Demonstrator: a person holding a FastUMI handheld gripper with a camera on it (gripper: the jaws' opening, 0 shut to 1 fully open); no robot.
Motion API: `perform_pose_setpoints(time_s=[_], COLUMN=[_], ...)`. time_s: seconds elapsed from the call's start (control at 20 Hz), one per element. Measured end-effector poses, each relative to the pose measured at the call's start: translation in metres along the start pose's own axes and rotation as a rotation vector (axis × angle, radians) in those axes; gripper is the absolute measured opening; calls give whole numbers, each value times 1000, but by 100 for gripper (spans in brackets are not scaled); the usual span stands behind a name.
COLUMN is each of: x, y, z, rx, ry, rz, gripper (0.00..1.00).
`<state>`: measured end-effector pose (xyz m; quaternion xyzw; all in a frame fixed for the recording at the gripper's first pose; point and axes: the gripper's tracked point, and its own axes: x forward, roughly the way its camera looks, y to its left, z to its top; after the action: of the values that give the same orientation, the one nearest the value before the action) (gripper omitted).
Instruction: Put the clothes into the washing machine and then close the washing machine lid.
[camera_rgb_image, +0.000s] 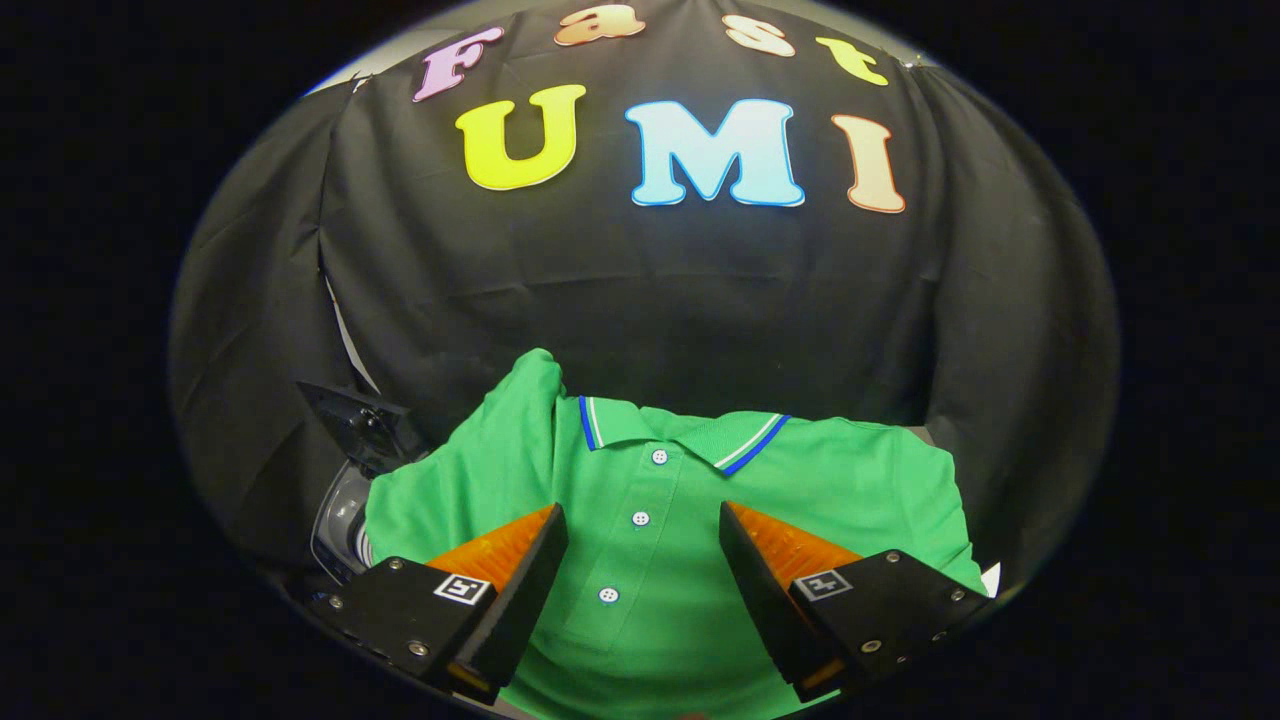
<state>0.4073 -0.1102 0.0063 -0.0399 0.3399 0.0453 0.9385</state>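
Your hand-held gripper hangs over the shirt with its fingers spread wide, gripping nothing. Between the two fingers you see the button placket of a green polo shirt, lying face up and spread flat, three white buttons running down the gap. Just beyond the fingertips sits the collar, trimmed with white and blue stripes. One sleeve is bunched up beyond your left finger. Past that finger, beside the shirt's edge, you can make out part of the washing machine, its dark lid raised.
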Motion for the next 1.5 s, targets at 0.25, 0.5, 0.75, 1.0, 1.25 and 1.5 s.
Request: perform_pose_setpoints(time_s=[0.25,0.5,0.75,1.0,1.25,1.5], x=[4,1,2,-4,-16,-47], y=[1,3,8,7,11,21], z=[-8,-6,-5,-4,4,26], rx=[-16,-43,-63,-114,11,121], ry=[27,27,8,-39,-90,-187], rz=[3,16,39,27,56,72], gripper=[95,92,53,4,0,0])
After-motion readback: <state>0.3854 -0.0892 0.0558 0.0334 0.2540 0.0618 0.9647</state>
